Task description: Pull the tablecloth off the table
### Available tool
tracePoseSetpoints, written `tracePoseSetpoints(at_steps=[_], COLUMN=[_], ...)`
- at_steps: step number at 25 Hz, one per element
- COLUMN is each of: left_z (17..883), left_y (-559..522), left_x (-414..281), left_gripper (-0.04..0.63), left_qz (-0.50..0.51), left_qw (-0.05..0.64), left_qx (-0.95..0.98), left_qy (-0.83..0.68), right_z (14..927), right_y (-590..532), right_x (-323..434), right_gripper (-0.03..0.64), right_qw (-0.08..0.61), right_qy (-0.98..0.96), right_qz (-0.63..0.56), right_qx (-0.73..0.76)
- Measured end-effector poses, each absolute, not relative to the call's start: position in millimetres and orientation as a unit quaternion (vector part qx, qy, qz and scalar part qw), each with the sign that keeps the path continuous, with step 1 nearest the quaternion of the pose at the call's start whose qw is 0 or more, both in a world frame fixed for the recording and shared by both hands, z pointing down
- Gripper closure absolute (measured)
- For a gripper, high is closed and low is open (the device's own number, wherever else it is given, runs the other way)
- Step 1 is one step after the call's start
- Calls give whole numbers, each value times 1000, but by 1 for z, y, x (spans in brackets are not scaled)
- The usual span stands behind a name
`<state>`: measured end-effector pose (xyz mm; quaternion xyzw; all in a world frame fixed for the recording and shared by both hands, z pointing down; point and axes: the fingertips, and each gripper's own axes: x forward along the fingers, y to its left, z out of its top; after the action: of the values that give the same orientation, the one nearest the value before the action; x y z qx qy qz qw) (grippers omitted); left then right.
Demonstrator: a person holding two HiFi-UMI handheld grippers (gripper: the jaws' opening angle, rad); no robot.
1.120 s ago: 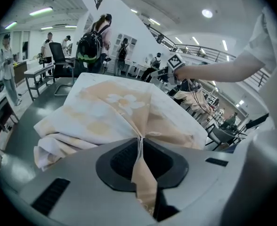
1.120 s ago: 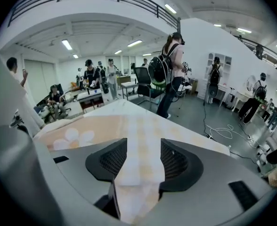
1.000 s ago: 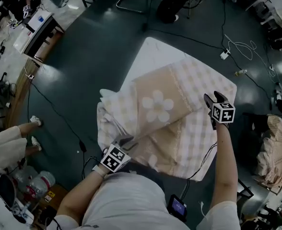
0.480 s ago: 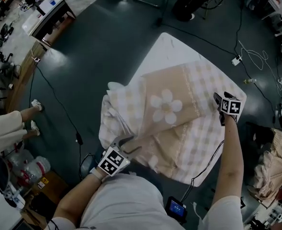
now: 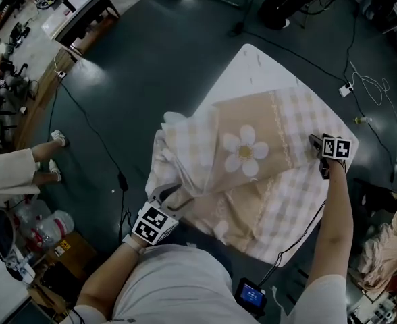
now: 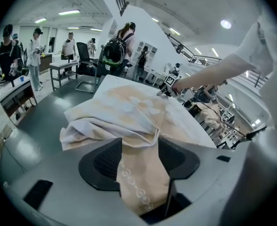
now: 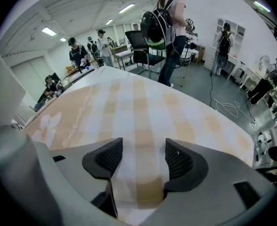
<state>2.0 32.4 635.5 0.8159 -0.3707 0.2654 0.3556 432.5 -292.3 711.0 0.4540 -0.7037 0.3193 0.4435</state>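
A beige checked tablecloth [image 5: 252, 154] with a white flower print covers most of the white table [image 5: 246, 66]. Its left part is bunched up in folds. My left gripper [image 5: 173, 196] is at the near left corner of the cloth. In the left gripper view a strip of the tablecloth [image 6: 143, 178] lies loose between the jaws of the left gripper [image 6: 139, 142], which have just been opening. My right gripper [image 5: 316, 142] hangs over the cloth's right edge. Its jaws have also just been opening, and the right gripper [image 7: 143, 147] stands wide over flat tablecloth [image 7: 134, 102].
Cables [image 5: 360, 79] run over the dark floor around the table. A desk [image 5: 77, 12] stands far left and a person's legs [image 5: 43, 174] are at the left. A heap of fabric [image 5: 387, 241] lies at the right. Several people stand beyond the table [image 6: 119, 46].
The left gripper's jaws have spread and it has drawn back a little toward me. The right gripper has sunk to the cloth's right edge. The bunched cloth sits as before.
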Motion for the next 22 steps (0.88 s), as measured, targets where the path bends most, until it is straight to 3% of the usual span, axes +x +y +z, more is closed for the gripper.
tracePoseSetpoints(at_steps=[8, 15, 22], left_z=[638, 640, 639], left_y=[16, 17, 15], left_x=[-27, -36, -43], left_gripper=[368, 368, 367], left_qz=[259, 257, 256], left_qw=[359, 364, 362], left_qx=[799, 794, 794], left_qy=[-406, -413, -415], right_z=[711, 710, 711], right_y=[-289, -269, -244], right_x=[427, 421, 417], right_gripper=[374, 549, 584], right_qw=[447, 456, 478], right_qy=[-692, -683, -680], right_qz=[321, 324, 271], right_qx=[467, 469, 486])
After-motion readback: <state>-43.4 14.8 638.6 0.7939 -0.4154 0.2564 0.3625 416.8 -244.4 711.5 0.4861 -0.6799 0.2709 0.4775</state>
